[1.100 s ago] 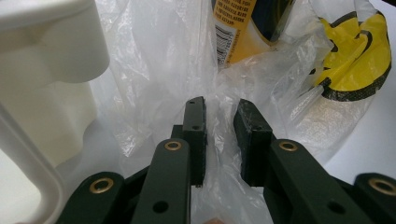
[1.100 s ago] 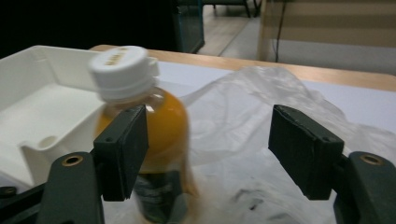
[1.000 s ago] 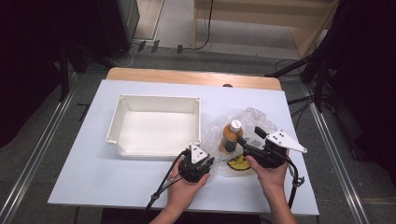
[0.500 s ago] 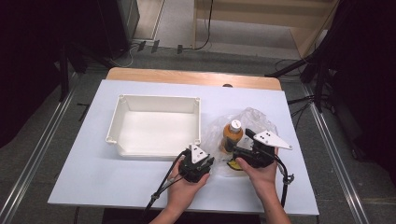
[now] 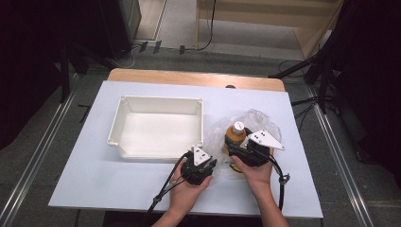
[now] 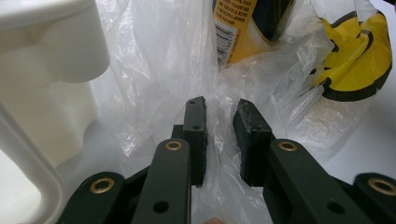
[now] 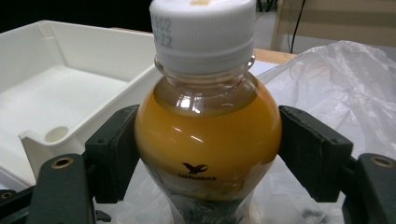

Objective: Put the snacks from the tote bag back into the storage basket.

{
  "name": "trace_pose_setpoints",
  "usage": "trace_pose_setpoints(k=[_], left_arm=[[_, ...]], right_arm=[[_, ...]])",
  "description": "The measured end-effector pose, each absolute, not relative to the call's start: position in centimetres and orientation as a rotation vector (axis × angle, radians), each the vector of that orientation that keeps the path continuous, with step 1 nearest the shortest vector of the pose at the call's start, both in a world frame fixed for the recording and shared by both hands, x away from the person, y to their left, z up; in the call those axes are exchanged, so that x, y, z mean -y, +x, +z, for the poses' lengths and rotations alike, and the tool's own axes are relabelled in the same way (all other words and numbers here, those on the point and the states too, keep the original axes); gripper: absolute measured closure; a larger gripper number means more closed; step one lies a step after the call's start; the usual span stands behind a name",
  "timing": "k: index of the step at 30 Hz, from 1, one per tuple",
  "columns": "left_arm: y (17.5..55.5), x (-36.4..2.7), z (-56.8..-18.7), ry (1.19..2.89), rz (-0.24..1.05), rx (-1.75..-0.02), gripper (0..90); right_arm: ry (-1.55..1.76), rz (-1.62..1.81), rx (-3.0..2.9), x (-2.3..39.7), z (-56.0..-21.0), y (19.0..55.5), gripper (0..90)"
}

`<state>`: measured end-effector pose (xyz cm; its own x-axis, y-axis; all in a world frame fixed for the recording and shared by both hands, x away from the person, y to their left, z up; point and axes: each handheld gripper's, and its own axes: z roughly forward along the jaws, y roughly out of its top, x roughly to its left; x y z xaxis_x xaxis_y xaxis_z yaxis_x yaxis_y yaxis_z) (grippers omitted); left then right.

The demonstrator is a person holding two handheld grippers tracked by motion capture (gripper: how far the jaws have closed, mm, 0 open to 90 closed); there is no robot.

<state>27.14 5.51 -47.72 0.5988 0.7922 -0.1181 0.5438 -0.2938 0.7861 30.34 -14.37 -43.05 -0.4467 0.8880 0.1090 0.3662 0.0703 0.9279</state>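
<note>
An orange juice bottle (image 5: 235, 135) with a white cap stands upright inside an open clear plastic bag (image 5: 259, 120), to the right of the tray. My right gripper (image 5: 234, 143) comes at it from the near right. In the right gripper view the bottle (image 7: 208, 116) sits between the jaws, and both pads touch its bulging shoulder, so the right gripper (image 7: 208, 145) is shut on it. My left gripper (image 5: 213, 164) lies at the bag's near left edge. There the left gripper (image 6: 219, 109) is shut on a bunched fold of the bag (image 6: 159, 56).
A white empty tray (image 5: 161, 100) stands left of the bag, its near right corner (image 6: 42, 84) close to my left gripper. A yellow and black packet (image 6: 359, 56) lies in the bag beside the bottle's foot. A wooden strip (image 5: 189, 78) borders the table's far edge.
My right gripper has moved left and slightly down, and its jaws now flank the bottle. The left gripper has stayed put on the bag.
</note>
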Motion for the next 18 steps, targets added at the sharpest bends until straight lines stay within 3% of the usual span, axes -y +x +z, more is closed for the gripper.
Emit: trace_pose_setpoints(k=[4, 6, 18], left_arm=[[27.13, -5.51, -47.72, 1.982, 0.373, -1.061, 77.3], [27.13, -5.50, -47.72, 1.982, 0.373, -1.061, 77.3], [27.16, -5.48, -47.72, 1.986, 0.377, -1.060, 77.5]], right_arm=[[1.244, 1.359, -1.851, 14.18, -43.22, 30.43, 25.8], [1.236, 1.364, -1.844, 14.12, -43.27, 30.39, 30.2], [1.243, 1.337, -1.814, 13.43, -43.17, 30.07, 31.1]])
